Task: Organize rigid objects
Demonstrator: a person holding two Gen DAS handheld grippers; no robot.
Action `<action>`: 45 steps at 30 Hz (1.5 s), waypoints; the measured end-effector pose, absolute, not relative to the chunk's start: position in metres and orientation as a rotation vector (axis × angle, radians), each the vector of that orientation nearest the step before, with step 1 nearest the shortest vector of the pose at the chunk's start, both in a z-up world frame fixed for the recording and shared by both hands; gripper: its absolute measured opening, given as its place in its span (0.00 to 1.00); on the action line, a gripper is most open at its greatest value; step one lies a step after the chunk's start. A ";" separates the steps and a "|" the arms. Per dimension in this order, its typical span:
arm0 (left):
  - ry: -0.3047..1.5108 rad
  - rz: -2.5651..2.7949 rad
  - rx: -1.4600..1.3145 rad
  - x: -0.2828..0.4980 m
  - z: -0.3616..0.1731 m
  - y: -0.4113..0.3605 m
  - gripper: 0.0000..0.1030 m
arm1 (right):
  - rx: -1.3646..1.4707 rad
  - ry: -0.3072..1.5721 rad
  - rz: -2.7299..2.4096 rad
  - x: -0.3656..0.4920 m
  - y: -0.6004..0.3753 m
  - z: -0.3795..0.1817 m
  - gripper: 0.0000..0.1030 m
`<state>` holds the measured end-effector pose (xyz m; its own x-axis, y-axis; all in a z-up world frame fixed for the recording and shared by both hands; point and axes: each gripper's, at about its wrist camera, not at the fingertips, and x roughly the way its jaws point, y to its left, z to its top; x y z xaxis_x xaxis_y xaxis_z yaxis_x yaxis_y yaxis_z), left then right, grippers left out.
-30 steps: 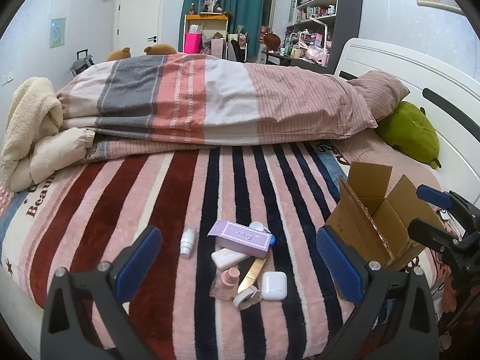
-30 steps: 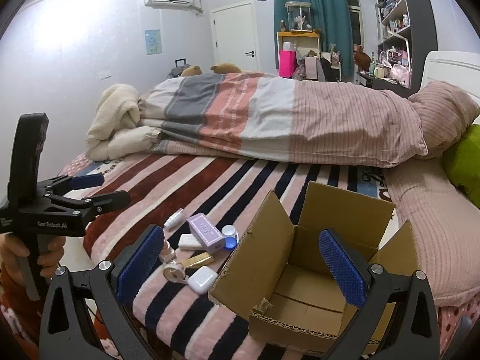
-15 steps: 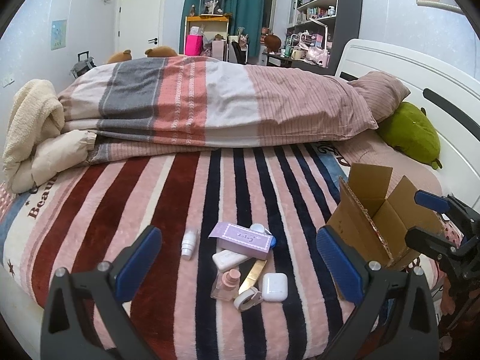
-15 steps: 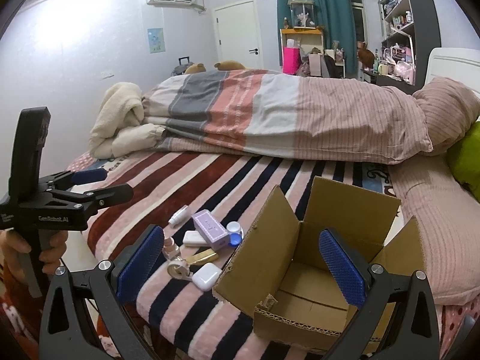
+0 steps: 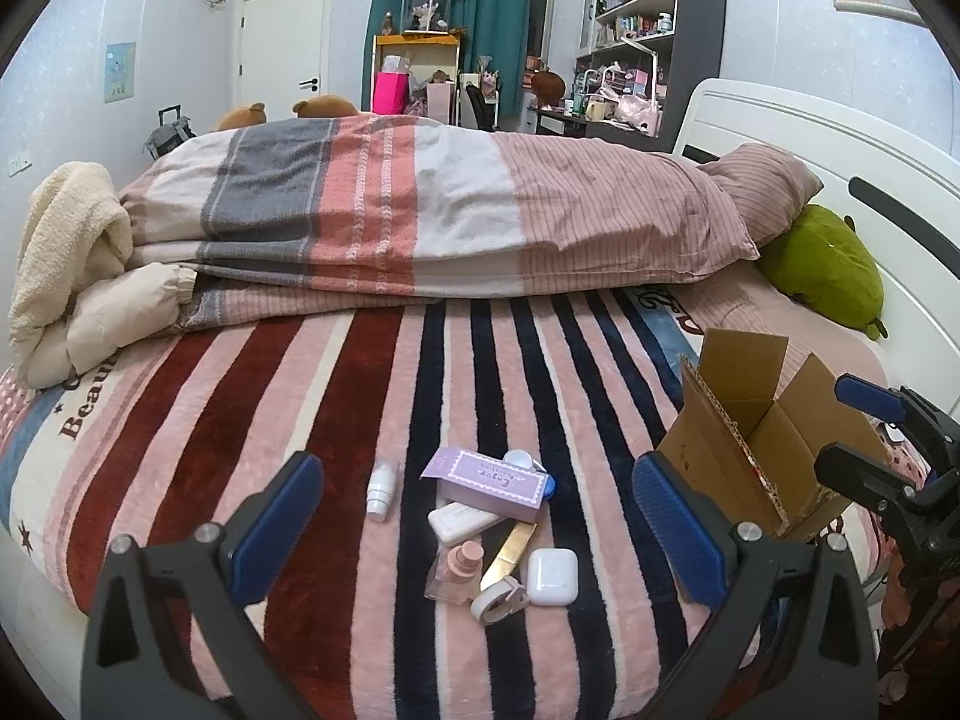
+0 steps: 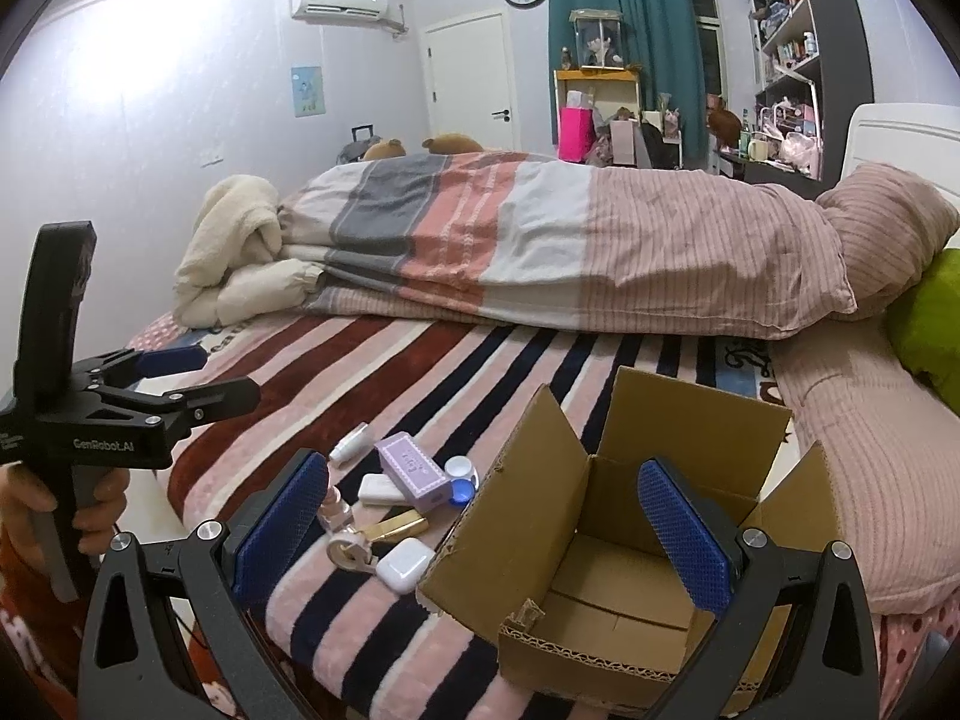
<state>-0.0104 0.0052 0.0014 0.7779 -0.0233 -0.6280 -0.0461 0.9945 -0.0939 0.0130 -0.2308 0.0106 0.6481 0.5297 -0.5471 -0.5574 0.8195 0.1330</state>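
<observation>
Small toiletries and cases [image 5: 492,522] on the striped bed lie untouched as both tongs, left [image 5: 474,525] and right [image 6: 483,531], have eased nearer, released, empty brown cardboard box [image 6: 606,546] waiting right

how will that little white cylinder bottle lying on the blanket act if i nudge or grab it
The white bottle lies on its side apart from the pile, so a sideways nudge would probably roll it, though the plush striped blanket may damp that. It looks like light, rigid plastic; its smooth round body might slip between pads.
</observation>
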 end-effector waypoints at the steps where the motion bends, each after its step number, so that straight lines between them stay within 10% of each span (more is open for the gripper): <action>1: 0.681 0.014 -0.105 -0.010 0.002 0.005 1.00 | -0.049 0.607 0.617 0.013 -0.231 0.011 1.00; 27: 0.659 0.030 -0.117 -0.011 0.000 0.026 1.00 | -0.126 0.521 0.637 -0.018 -0.199 0.023 1.00; 36: 0.690 0.075 -0.141 -0.010 -0.043 0.073 1.00 | -0.139 0.704 0.815 -0.032 -0.126 -0.061 0.56; 45: 0.787 -0.005 -0.143 -0.006 -0.104 0.083 0.99 | -0.123 0.933 0.615 0.018 -0.116 -0.173 0.55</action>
